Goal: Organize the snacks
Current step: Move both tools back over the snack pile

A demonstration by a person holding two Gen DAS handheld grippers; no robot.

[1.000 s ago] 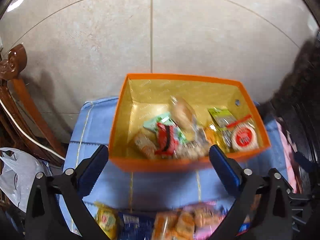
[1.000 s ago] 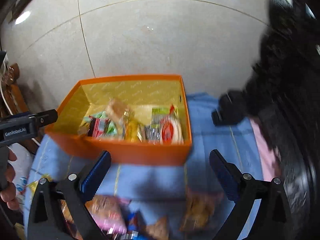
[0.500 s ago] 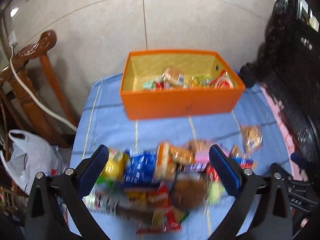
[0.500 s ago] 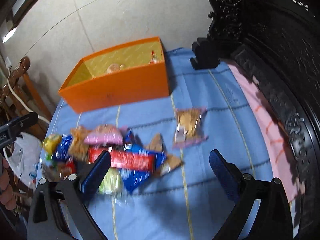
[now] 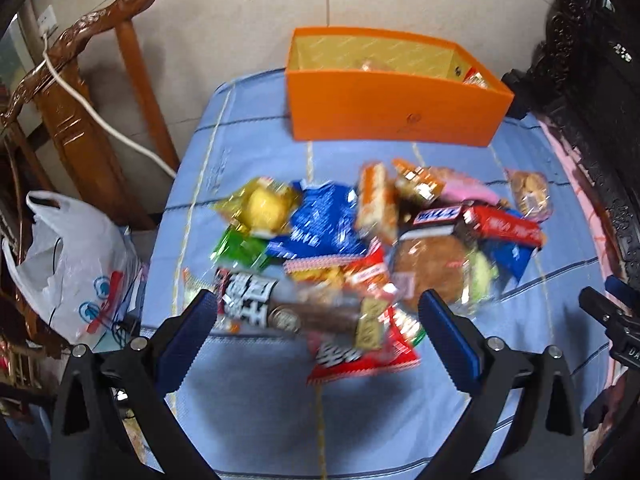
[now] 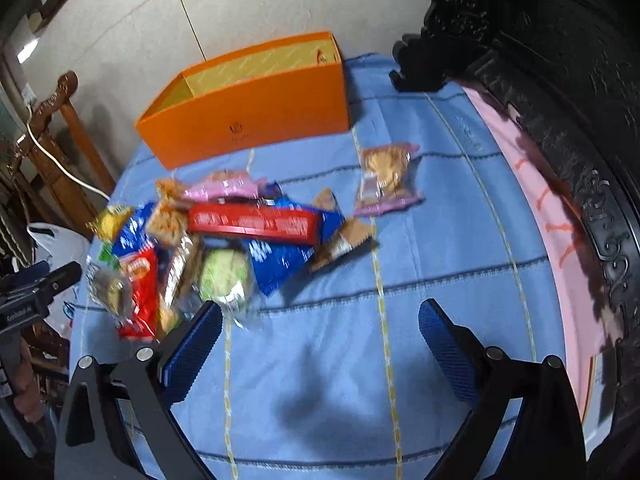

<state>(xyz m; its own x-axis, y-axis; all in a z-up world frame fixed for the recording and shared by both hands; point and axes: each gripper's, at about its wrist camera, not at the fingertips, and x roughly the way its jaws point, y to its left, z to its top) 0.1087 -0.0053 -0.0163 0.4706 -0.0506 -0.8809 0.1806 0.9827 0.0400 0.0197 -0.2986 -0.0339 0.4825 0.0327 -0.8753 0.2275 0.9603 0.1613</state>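
Left wrist view: left gripper [image 5: 318,318] spread, empty, over the near edge of the snack pile [image 5: 360,248] at frame centre; orange box [image 5: 390,96] above.
Right wrist view: right gripper [image 6: 320,330] spread, empty; snack pile [image 6: 208,240] centre-left.

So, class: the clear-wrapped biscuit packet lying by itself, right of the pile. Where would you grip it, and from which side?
Grip the biscuit packet across its narrow middle, coming from above with the right tool, which is open. It lies flat on the blue cloth, apart from the pile, with bare cloth along both long sides, so the fingers should have room. Its crimped ends look too thin to hold.
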